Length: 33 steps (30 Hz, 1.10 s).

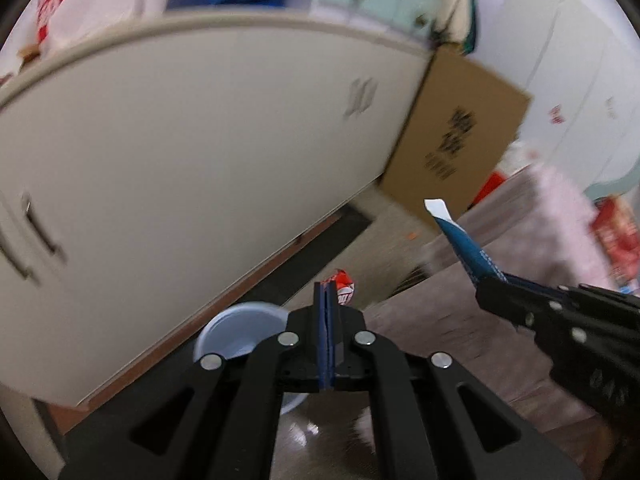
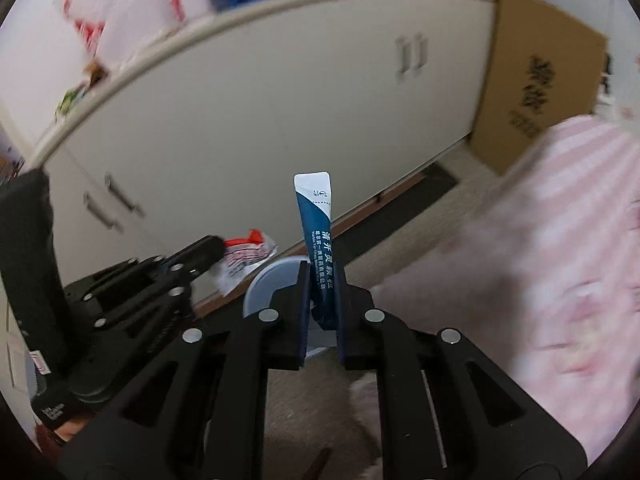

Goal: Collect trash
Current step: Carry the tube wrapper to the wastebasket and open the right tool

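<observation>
In the left wrist view my left gripper (image 1: 327,286) is shut on a crumpled red and white wrapper (image 1: 345,285) that sticks out past its tips. Just beneath it on the floor sits a pale round tub (image 1: 240,330), partly hidden by the fingers. My right gripper (image 1: 482,280) comes in from the right, shut on a blue and white sachet (image 1: 460,236). In the right wrist view the sachet (image 2: 318,216) stands upright between the pads of the right gripper (image 2: 323,270), above the tub (image 2: 272,280). The left gripper (image 2: 216,246) holds the wrapper (image 2: 248,256) to the left.
A long white cabinet (image 1: 200,140) with metal handles runs behind, and a dark mat (image 2: 400,208) lies along its base. A cardboard box (image 1: 460,132) stands at its right end. Pink striped bedding (image 2: 540,260) fills the right side. A plastic bag (image 2: 120,8) lies on the cabinet.
</observation>
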Each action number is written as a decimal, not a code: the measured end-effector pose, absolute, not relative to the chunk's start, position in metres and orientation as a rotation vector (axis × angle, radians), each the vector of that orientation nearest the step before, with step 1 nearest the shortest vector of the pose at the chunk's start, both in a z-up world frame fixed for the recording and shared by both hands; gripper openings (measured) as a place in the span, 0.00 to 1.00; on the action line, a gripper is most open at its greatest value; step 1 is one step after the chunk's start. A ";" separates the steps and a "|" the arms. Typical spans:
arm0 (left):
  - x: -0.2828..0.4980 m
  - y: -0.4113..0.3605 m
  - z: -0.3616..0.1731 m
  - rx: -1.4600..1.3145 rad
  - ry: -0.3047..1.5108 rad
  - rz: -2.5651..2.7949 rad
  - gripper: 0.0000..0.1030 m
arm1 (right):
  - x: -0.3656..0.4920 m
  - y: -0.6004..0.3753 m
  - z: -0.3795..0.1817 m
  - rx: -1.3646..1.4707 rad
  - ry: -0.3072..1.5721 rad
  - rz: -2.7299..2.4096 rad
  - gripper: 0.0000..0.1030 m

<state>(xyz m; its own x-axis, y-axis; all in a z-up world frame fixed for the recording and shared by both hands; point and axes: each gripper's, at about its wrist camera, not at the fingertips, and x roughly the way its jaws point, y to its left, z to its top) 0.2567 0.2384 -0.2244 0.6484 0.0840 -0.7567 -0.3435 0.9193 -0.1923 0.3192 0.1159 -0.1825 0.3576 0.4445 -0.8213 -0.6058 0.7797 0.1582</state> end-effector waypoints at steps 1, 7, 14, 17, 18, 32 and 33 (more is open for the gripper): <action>0.256 0.246 -0.235 -0.338 0.862 0.261 0.01 | 0.317 0.122 -0.190 -0.187 1.009 0.688 0.10; 0.260 0.288 -0.300 -0.343 1.008 0.342 0.01 | 0.320 0.160 -0.259 -0.185 1.128 0.705 0.10; 0.276 0.307 -0.333 -0.351 1.065 0.377 0.23 | 0.329 0.175 -0.300 -0.170 1.175 0.668 0.11; 0.273 0.310 -0.336 -0.342 1.051 0.410 0.55 | 0.327 0.182 -0.314 -0.165 1.198 0.659 0.11; 0.272 0.311 -0.336 -0.340 1.051 0.412 0.57 | 0.327 0.184 -0.317 -0.167 1.200 0.656 0.11; 0.258 0.317 -0.332 -0.358 1.053 0.438 0.61 | 0.324 0.194 -0.333 -0.156 1.218 0.674 0.11; 0.257 0.317 -0.330 -0.358 1.049 0.438 0.61 | 0.324 0.196 -0.332 -0.154 1.213 0.676 0.11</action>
<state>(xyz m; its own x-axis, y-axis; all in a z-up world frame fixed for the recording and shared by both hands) 0.2571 0.3174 -0.3301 0.4269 0.1749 -0.8872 -0.5084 0.8578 -0.0755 0.3241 0.1956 -0.3318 0.1827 0.3971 -0.8994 -0.5557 0.7964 0.2387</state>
